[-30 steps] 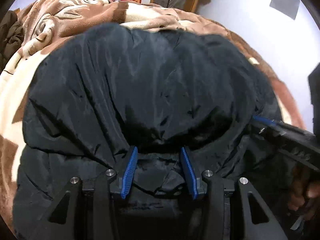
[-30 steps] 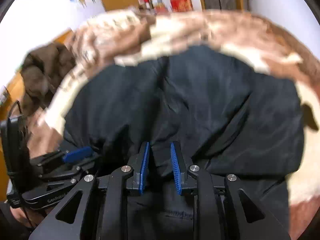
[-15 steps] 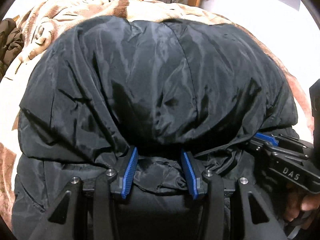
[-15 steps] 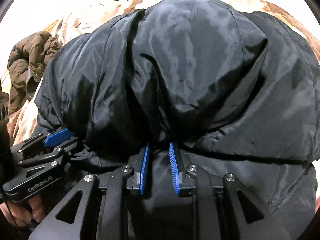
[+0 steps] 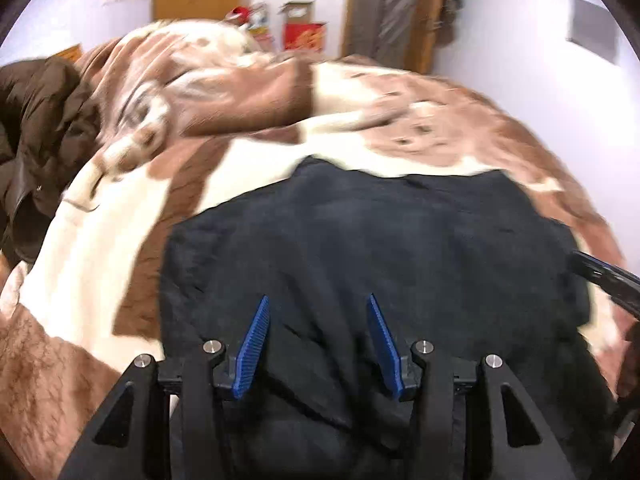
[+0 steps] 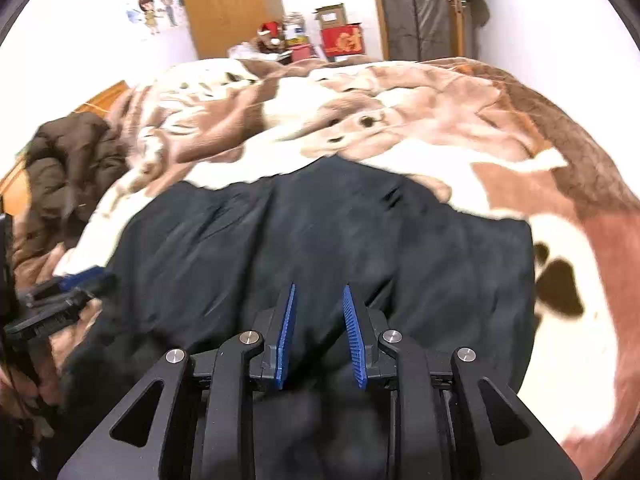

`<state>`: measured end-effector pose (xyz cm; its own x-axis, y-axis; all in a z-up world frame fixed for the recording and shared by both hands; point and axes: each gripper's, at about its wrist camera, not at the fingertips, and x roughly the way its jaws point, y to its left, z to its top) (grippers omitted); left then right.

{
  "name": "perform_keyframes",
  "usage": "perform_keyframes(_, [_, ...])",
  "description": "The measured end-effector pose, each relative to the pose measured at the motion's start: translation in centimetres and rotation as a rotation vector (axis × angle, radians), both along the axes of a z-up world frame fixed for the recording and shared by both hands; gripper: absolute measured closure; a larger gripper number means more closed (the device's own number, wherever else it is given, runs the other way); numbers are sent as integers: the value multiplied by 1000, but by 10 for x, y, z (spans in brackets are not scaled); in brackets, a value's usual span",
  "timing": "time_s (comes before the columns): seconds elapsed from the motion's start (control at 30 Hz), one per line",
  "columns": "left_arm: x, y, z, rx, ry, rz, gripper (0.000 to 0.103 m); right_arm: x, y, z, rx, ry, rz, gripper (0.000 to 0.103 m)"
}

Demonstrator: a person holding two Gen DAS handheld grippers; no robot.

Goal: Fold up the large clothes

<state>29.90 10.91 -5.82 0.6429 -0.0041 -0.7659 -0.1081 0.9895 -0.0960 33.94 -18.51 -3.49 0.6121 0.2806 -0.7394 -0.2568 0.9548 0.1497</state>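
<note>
Black padded jacket (image 5: 380, 248) lay folded across the lower frame on the bed's blanket (image 5: 100, 240), released to settle there, both grippers' (image 5: 316, 344) (image 6: 318, 334) jaws having just opened, gripping nothing.

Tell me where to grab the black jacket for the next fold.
Probably the near edge of the black jacket, coming from the near side with each gripper. It lies flat on the blanket, and that edge sits closest below the open left gripper and right gripper.
</note>
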Motion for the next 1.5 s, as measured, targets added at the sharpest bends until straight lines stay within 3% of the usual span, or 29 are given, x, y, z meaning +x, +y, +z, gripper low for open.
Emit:
perform_keyframes(0.07, [9,15,-18,-23,45,29,50,17,-4,-14,-14,50,-35,78])
perform_keyframes(0.17, [11,19,-23,-33,39,13,50,20,-20,-32,29,91,-35,78])
perform_keyframes(0.37, [-16,13,-6,-67,6,16,50,-6,-17,-8,46,55,-21,76])
perform_keyframes(0.5, [-61,-4,11,-108,-25,-19,50,-57,-20,6,64,38,28,76])
perform_keyframes(0.6, [-100,-25,16,-93,-24,-58,50,-96,-24,5,63,57,30,76])
perform_keyframes(0.67, [-122,-35,17,-86,-15,-77,50,-122,-28,2,46,75,31,70])
perform_keyframes(0.73, [-143,-44,18,-74,-8,-96,50,-152,-35,0,38,86,19,58])
perform_keyframes(0.93, [-201,-55,24,-77,10,-93,49,-209,-47,-1,29,115,3,57])
perform_keyframes(1.2, [-252,-54,28,-52,15,-70,45,-254,-65,-5,37,135,-45,57])
perform_keyframes(1.5, [-277,-49,24,-1,28,-46,44,-281,-81,-8,24,140,-70,55])
